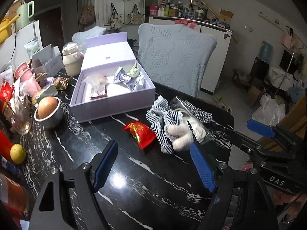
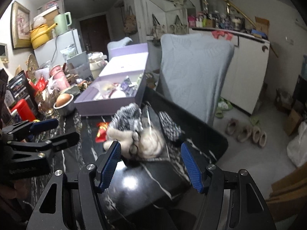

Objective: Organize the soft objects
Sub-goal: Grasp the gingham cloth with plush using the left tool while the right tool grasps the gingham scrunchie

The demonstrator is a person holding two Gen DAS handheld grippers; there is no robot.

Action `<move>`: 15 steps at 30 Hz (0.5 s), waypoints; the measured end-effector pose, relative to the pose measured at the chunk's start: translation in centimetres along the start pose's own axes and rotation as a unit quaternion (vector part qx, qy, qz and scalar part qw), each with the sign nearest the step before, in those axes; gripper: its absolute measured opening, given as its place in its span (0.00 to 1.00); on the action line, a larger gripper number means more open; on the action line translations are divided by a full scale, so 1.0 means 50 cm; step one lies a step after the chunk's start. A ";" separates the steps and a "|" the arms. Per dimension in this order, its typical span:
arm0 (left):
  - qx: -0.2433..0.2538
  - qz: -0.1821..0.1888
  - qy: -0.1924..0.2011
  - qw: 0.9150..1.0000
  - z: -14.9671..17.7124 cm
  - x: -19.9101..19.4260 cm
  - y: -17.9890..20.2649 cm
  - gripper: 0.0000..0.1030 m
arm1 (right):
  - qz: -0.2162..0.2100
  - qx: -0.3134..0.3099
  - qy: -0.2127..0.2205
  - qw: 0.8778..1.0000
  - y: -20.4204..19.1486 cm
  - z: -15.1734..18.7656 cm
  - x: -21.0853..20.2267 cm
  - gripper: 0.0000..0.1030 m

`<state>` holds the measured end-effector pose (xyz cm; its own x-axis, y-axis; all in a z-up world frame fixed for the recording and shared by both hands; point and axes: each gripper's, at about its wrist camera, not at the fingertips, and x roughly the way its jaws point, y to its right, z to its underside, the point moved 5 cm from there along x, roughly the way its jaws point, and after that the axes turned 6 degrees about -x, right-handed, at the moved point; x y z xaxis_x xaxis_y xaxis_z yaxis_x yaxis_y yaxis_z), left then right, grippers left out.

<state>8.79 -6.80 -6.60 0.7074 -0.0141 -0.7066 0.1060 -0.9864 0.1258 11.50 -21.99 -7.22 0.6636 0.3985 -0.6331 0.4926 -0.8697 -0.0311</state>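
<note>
Both grippers — left (image 1: 153,164), right (image 2: 151,164) — gape empty; only the left view shows a yellow fruit (image 1: 17,154).

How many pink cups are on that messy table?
2: both pink cups lean together at the table's cluttered left end, behind the metal bowl. Clutter may hide more.

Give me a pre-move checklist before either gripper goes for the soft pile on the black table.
1. Left gripper fingers apart and empty: ok.
2. Right gripper fingers apart and empty: ok.
3. White plush toy in clear view: not ok, right wrist view is blurred and a clear bag seems to cover part of it.
4. Striped cloth free of the toy: not ok, they are tangled.
5. Purple box open with room: ok.
6. Red packet clear of the pile: cannot tell, it lies right beside the cloth.
</note>
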 end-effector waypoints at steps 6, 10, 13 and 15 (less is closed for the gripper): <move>-0.017 0.015 -0.015 1.000 0.017 0.027 0.007 0.75 | 0.002 0.010 -0.026 1.000 0.021 0.041 0.022 0.64; -0.029 0.029 -0.030 0.999 0.021 0.055 0.017 0.75 | 0.002 0.014 -0.042 0.999 0.035 0.058 0.040 0.64; -0.031 0.035 -0.034 0.998 0.013 0.077 0.030 0.75 | 0.002 0.014 -0.049 0.999 0.048 0.065 0.052 0.63; -0.031 0.037 -0.035 0.998 0.006 0.087 0.037 0.75 | 0.003 0.015 -0.053 0.998 0.058 0.067 0.061 0.64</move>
<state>11.89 -8.74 -9.65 0.6649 -0.0993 -0.7403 0.1010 -0.9700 0.2209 13.06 -24.29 -11.82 0.6027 0.3619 -0.7112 0.4714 -0.8806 -0.0486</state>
